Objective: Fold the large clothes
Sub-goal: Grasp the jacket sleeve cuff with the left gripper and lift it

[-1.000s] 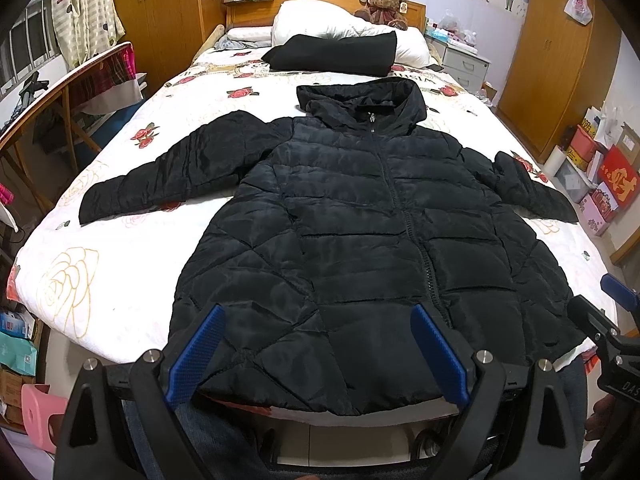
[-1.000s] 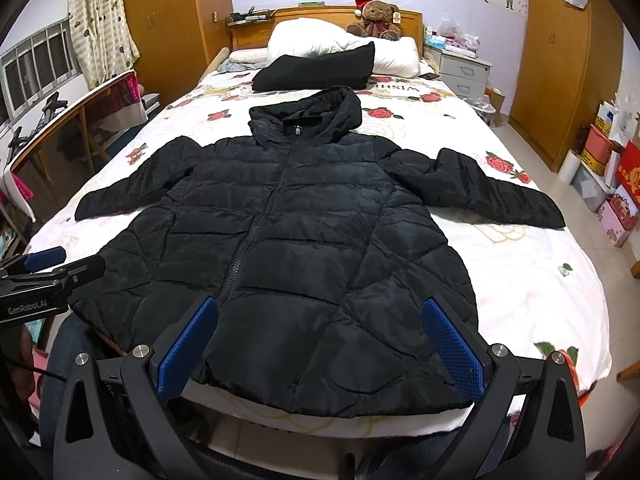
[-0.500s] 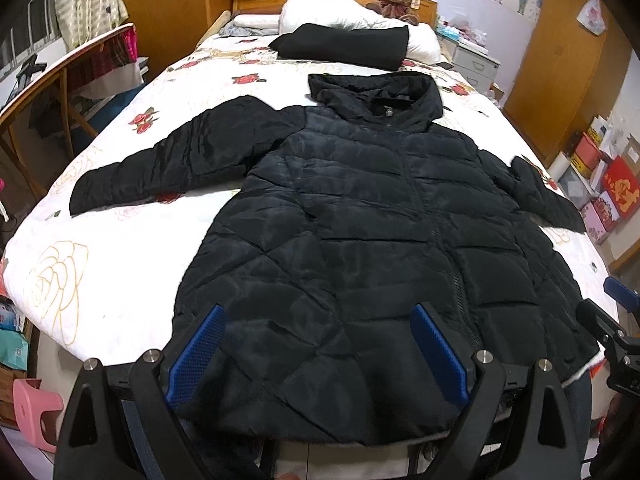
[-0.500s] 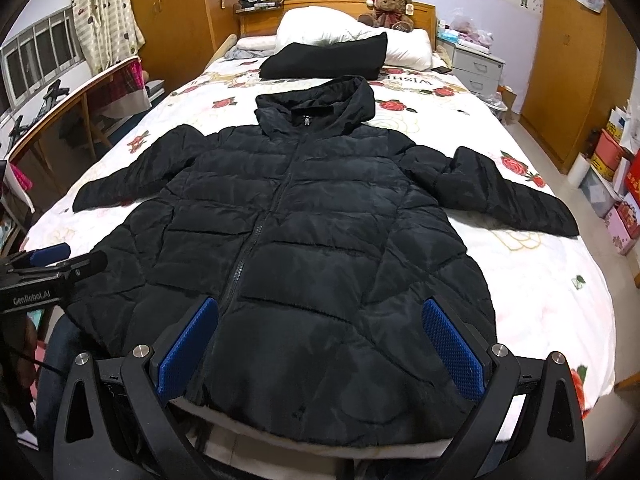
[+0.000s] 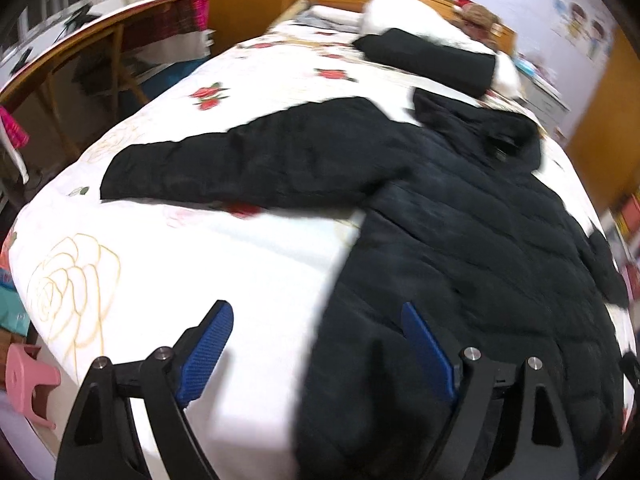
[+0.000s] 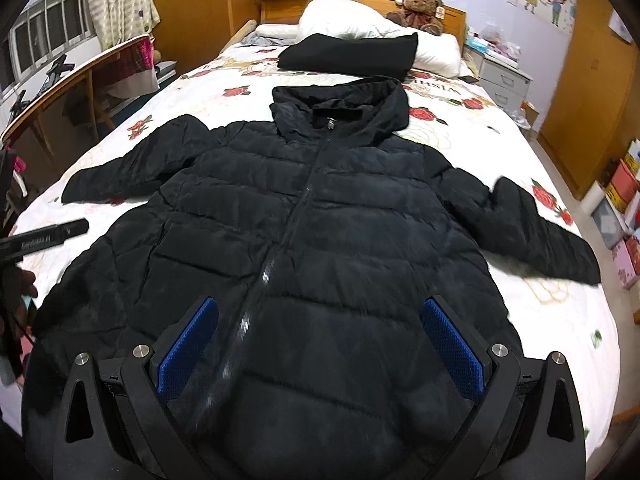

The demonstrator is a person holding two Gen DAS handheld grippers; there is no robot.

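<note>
A black hooded puffer jacket (image 6: 320, 220) lies flat, front up and zipped, on the bed, with both sleeves spread out. In the left wrist view the jacket (image 5: 460, 240) fills the right side and its left sleeve (image 5: 240, 164) stretches over the sheet. My left gripper (image 5: 316, 344) is open and empty above the jacket's lower left edge and the bare sheet. My right gripper (image 6: 320, 336) is open and empty above the jacket's lower front, over the zip. The left gripper's tip (image 6: 48, 236) shows at the left edge of the right wrist view.
The bed (image 6: 540, 312) has a white sheet with red roses. A folded black garment (image 6: 352, 54), white pillows (image 6: 360, 24) and a teddy bear (image 6: 420, 6) lie at the headboard. A wooden desk (image 6: 80, 80) stands left, a wardrobe (image 6: 588, 80) and boxes (image 6: 624, 208) right.
My left gripper has swung left and forward, now over the jacket's left edge and sleeve; its view is blurred. My right gripper has moved forward over the jacket's hem. Both remain open.
</note>
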